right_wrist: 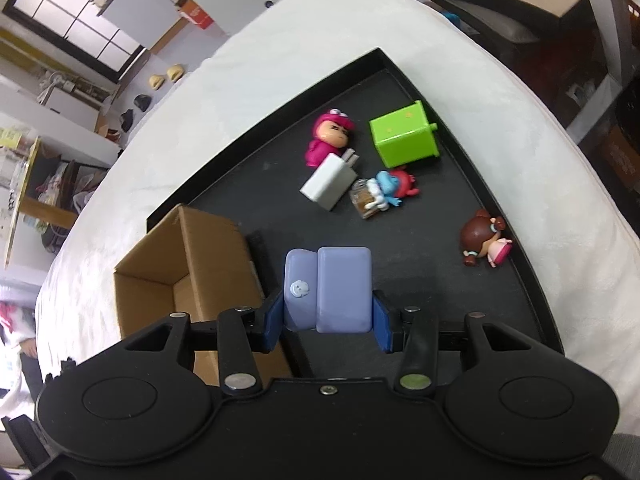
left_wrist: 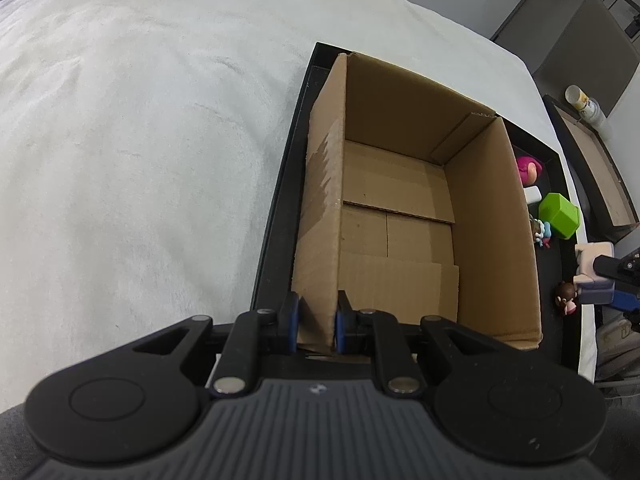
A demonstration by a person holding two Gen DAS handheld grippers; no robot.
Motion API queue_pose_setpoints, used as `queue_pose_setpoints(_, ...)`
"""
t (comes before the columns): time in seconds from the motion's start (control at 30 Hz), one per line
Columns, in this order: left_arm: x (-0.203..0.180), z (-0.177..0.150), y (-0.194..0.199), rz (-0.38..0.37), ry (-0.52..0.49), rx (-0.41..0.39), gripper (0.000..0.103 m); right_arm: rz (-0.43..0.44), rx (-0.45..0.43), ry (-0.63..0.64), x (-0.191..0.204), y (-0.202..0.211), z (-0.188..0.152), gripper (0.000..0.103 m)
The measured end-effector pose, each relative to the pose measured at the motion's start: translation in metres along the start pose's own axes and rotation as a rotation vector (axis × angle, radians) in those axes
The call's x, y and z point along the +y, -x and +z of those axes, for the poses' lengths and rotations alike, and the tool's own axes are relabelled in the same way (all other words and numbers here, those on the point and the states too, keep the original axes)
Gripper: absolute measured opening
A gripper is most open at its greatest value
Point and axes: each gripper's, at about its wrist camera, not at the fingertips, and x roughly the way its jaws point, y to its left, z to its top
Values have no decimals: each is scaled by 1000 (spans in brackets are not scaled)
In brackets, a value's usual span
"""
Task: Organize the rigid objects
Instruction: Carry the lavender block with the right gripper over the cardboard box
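Right tongs (right_wrist: 326, 326) clamp purple sofa toy (right_wrist: 327, 290) lower centre, above black tray (right_wrist: 532, 280). I judge it light, stiff, slick; flat sides grip best. Left tongs (left_wrist: 317, 326) pinch cardboard box (left_wrist: 496, 200) wall.

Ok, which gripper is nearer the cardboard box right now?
Left. The left gripper is clamped on the cardboard box wall at its near edge. The right gripper holds the purple toy sofa over the black tray, beside the box, not touching it.
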Motion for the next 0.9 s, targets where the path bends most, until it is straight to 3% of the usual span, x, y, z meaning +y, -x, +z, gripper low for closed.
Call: queue_pose_setpoints(0.9, 7, 1, -3, -45, 26, 19, 17, 61, -52, 171, 77, 14, -15, 44)
